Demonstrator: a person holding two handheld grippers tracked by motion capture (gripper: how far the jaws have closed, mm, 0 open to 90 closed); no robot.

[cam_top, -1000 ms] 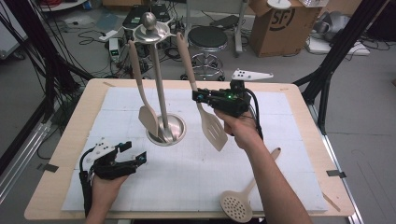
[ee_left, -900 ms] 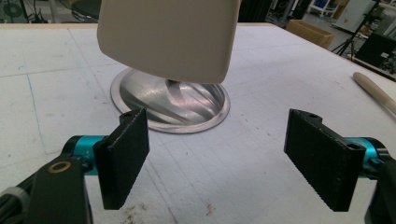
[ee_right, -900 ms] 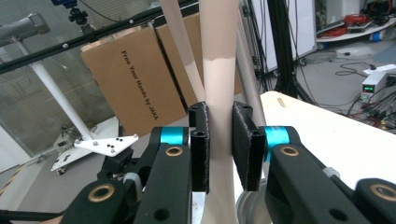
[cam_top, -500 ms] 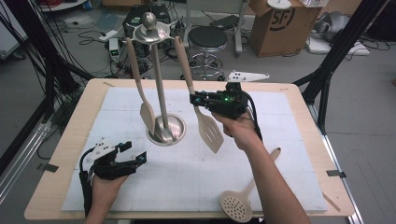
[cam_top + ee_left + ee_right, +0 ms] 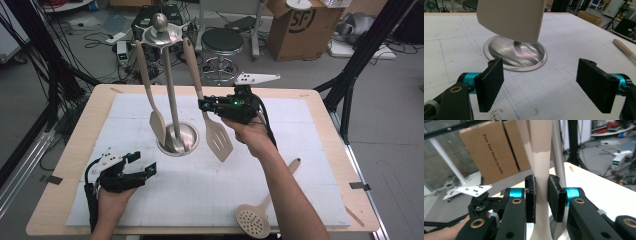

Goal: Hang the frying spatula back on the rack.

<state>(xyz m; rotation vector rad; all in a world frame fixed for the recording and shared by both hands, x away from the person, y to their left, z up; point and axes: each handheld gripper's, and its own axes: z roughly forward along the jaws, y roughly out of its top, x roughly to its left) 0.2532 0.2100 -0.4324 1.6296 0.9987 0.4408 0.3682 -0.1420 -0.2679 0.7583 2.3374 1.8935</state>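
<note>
The right gripper [image 5: 206, 104] is at the handle of the slotted spatula [image 5: 218, 140], which hangs from the top disc of the steel utensil stand [image 5: 172, 95] near the middle of the table [image 5: 320, 105], toward its far edge. In the right gripper view the handle runs between the two black pads [image 5: 530, 197]; the left pad lies against it, while a thin gap seems to show at the right one, and the jaws have just been opening a little, so I read this as the moment of letting go after hanging the spatula on its hook (I can't be sure the pads are fully clear). A plain spatula [image 5: 156, 122] hangs on the stand's other side, its blade just above the round base [image 5: 515, 53]. The left gripper [image 5: 137, 167] rests near the table's front-left corner, jaws wide apart with nothing between them. A perforated skimmer [image 5: 255, 220] lies at the front edge, right of centre. Next, I'd judge, the right gripper should open further, draw straight back without swinging the spatula off its hook, then go down for the skimmer.
</note>
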